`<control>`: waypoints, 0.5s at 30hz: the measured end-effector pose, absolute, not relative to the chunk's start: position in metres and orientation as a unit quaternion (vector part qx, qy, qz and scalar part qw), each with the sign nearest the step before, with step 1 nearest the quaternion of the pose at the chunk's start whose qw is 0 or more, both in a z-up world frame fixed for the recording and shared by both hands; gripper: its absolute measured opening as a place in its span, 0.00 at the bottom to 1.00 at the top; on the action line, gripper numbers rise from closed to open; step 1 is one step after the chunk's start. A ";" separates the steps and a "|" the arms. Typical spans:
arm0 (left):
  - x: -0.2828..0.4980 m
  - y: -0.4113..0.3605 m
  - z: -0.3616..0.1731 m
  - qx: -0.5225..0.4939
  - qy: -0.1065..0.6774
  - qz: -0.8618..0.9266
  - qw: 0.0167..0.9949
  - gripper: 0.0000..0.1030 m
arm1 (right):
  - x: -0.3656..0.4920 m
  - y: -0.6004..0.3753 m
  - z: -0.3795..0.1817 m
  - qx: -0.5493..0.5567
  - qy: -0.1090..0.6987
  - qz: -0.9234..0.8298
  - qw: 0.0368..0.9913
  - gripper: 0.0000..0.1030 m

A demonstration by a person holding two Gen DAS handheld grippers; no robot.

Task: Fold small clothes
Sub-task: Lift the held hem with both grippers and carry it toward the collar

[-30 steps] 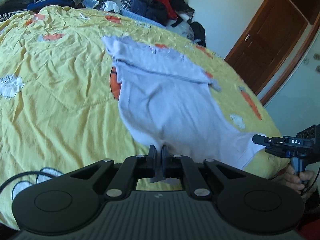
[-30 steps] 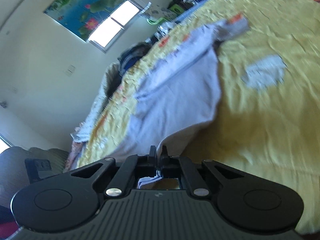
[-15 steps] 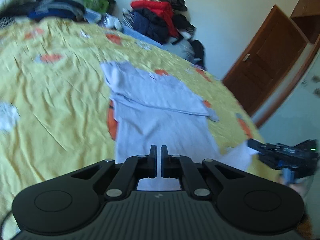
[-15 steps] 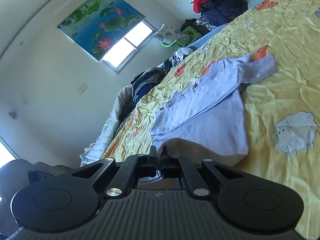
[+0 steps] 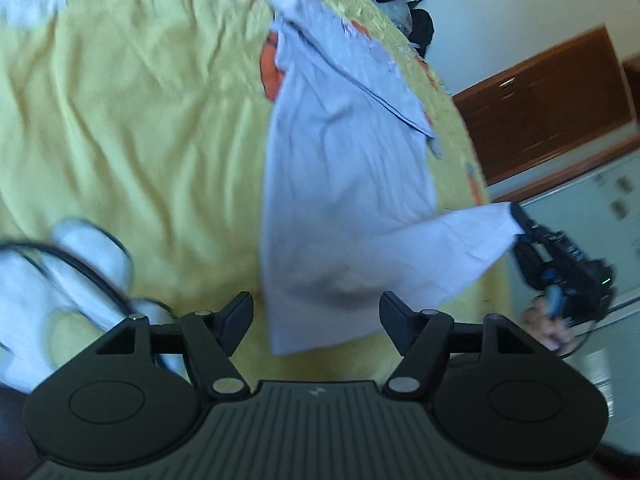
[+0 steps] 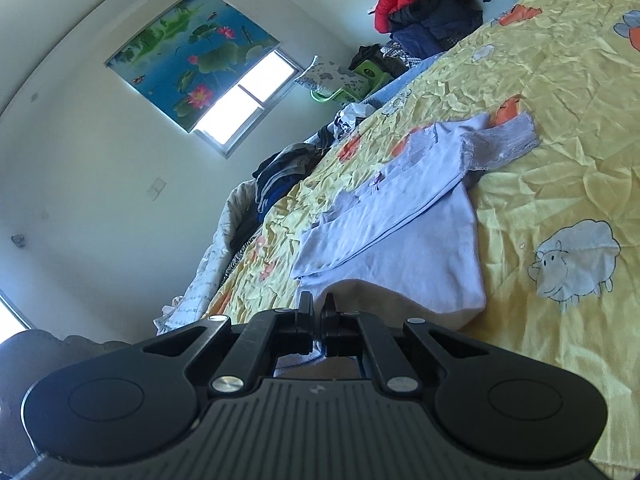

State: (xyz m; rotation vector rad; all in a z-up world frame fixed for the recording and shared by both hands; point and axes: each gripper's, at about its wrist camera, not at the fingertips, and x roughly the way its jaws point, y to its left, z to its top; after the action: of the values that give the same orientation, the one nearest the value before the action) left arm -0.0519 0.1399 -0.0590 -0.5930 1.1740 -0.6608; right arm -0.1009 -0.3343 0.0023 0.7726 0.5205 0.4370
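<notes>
A small lilac shirt (image 5: 344, 184) lies on the yellow bedsheet (image 5: 140, 120), sleeves folded across its upper part. My left gripper (image 5: 316, 312) is open and empty, just above the shirt's near hem. My right gripper (image 6: 318, 320) is shut on the shirt's (image 6: 400, 236) hem corner and holds it lifted off the bed. In the left wrist view the right gripper (image 5: 560, 256) shows at the right edge, pulling that corner out to the right.
Piles of clothes (image 6: 428, 0) lie at the far end of the bed. A brown door (image 5: 552, 100) is beyond the bed's right side. A window with a lotus blind (image 6: 224, 80) is on the far wall. White sheep prints (image 6: 576, 260) mark the sheet.
My left gripper has opened and let go of the shirt's hem, which now lies on the bed. My right gripper still holds its corner, lifted.
</notes>
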 end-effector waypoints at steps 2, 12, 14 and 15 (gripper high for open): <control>-0.050 0.137 -0.070 -0.312 0.536 -0.317 0.717 0.75 | -0.100 -0.334 0.001 0.371 0.249 0.208 0.870 0.06; -0.055 0.118 -0.078 -0.302 0.544 -0.296 0.725 0.05 | -0.102 -0.334 -0.003 0.370 0.257 0.205 0.869 0.06; -0.057 0.111 -0.064 -0.270 0.530 -0.290 0.750 0.04 | -0.104 -0.335 -0.004 0.369 0.257 0.201 0.870 0.06; -0.060 0.108 -0.055 -0.251 0.516 -0.287 0.767 0.04 | -0.105 -0.336 -0.004 0.367 0.256 0.198 0.872 0.06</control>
State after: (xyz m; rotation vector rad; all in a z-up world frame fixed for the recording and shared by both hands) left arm -0.0596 0.1083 -0.0549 -0.5447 1.1205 -0.6223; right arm -0.1054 -0.3357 -0.0041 0.7674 0.5341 0.4137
